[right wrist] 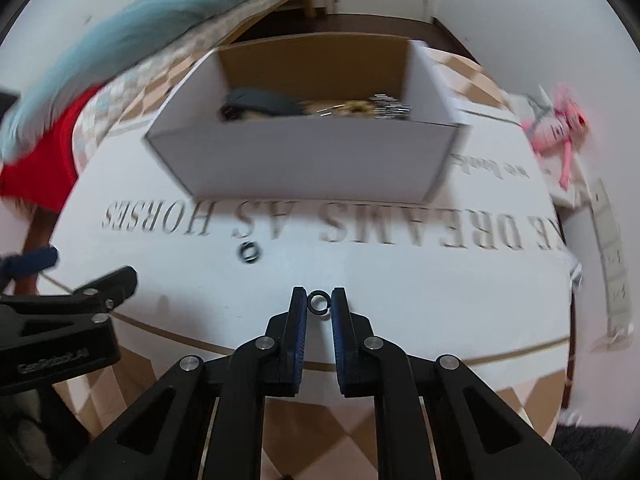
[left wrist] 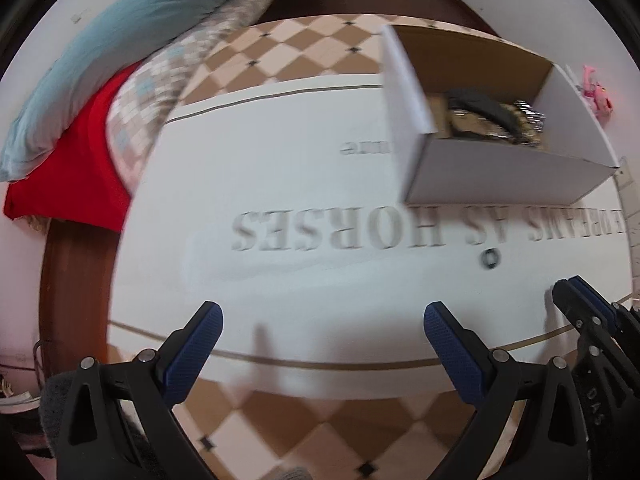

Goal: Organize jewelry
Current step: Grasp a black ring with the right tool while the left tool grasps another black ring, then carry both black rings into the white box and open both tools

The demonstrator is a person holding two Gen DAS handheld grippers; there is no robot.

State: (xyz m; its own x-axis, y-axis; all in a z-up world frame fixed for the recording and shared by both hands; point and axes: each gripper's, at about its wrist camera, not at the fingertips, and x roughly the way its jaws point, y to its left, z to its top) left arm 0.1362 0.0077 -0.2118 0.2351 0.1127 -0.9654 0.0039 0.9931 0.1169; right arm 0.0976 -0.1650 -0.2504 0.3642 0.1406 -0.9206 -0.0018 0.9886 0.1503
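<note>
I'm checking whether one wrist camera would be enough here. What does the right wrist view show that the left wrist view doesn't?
Only the right wrist view shows the small dark ring pinched between the right gripper fingertips.

Only the left wrist view shows the left gripper from behind, jaws wide apart with nothing between them.

Both show the white box holding jewelry, a second ring lying loose on the white mat, and the pink item beyond the box.

Box (right wrist: 304,160): matt white card, brown inside. Mat (left wrist: 280,184): smooth, matt, white. Gripper fingers (left wrist: 192,356): black plastic, blue textured pads. Ring (right wrist: 318,302): dark, glossy.
</note>
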